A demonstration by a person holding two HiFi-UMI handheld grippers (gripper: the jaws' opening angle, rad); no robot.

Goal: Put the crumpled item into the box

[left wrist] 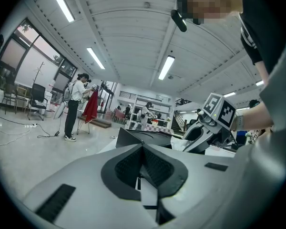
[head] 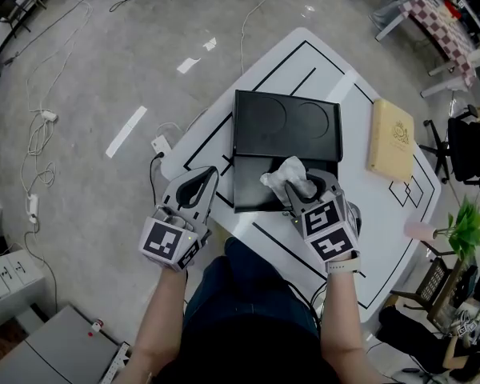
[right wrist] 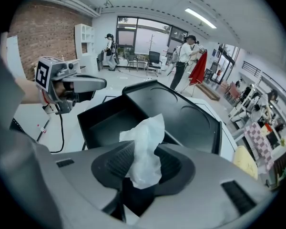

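An open black box (head: 252,192) stands on the white table (head: 336,78), its lid (head: 286,125) folded back flat behind it. My right gripper (head: 300,189) hangs over the box's right part, shut on a crumpled white tissue (head: 284,174) that sticks up from between its jaws. The right gripper view shows the tissue (right wrist: 145,149) pinched in the right gripper (right wrist: 144,162), with the box (right wrist: 105,120) below and ahead. My left gripper (head: 202,181) stays left of the box at the table's edge, its tips together and nothing in them; the left gripper view shows the left gripper (left wrist: 143,149) shut.
A tan book (head: 390,137) lies on the table to the right of the lid. Cables (head: 36,146) and a power strip trail over the floor at left. An office chair (head: 468,146) and a green plant (head: 466,226) stand at the right. People stand far off.
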